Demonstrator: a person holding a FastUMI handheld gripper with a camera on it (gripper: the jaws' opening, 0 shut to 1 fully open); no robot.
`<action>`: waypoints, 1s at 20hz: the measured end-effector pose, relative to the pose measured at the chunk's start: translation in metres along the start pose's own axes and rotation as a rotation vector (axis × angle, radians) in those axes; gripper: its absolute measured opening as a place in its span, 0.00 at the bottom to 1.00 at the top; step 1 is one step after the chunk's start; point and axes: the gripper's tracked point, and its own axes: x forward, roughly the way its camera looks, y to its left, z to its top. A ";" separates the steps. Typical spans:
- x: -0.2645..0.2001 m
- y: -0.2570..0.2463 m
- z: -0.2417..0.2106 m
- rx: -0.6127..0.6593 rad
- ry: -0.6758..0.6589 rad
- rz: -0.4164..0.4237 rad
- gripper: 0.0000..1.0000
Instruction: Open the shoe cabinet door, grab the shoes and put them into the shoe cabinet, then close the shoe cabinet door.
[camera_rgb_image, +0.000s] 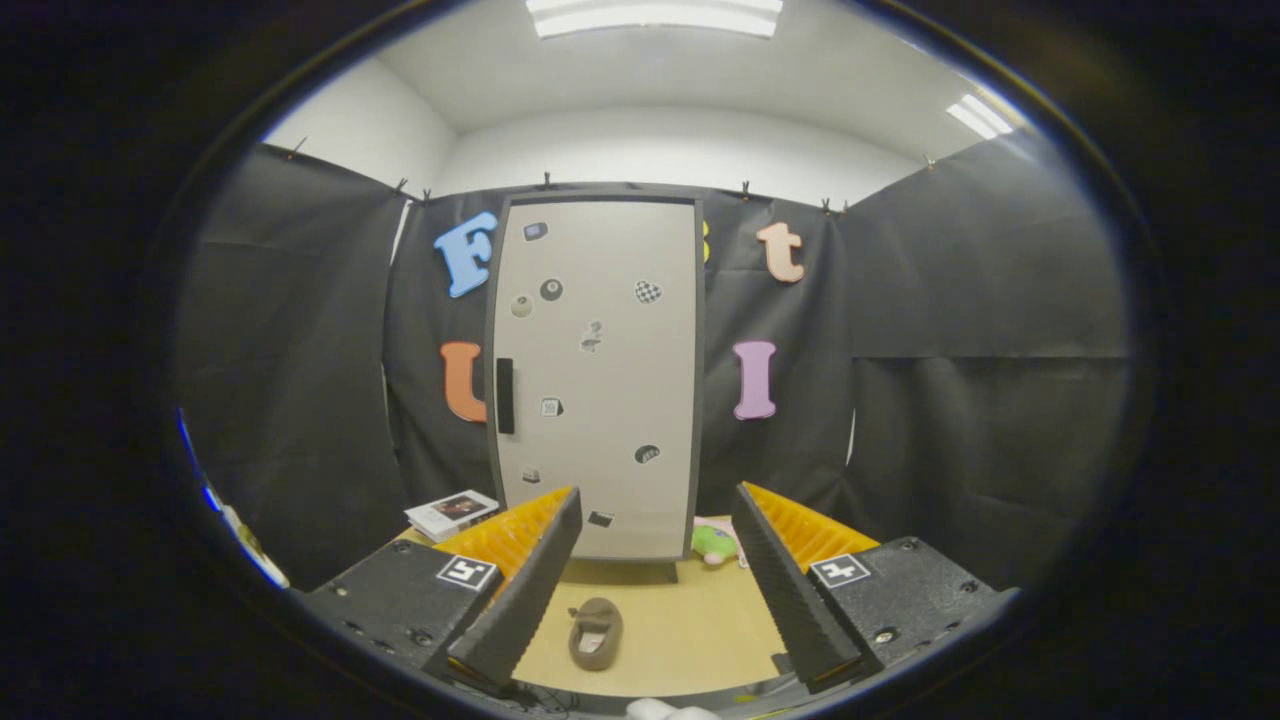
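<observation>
I hold the fingers (655, 590) spread wide, empty. Shoe (596, 632) lies between them on the surface (690, 620); cabinet door (598, 375) beyond, closed. Risk: missing its slim left-edge handle (505, 396), fingers skidding off.

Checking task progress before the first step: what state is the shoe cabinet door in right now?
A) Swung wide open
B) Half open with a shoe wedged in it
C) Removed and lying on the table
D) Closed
D: the cabinet door stands flat and flush in its frame, handle untouched, while the shoe lies on the table between the open fingers of the gripper.
</observation>
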 end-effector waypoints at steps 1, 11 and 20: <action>0.002 0.001 -0.003 -0.001 0.007 0.000 0.99; 0.057 0.047 0.021 -0.044 -0.002 0.035 0.99; 0.183 0.139 0.053 -0.040 -0.051 0.200 0.99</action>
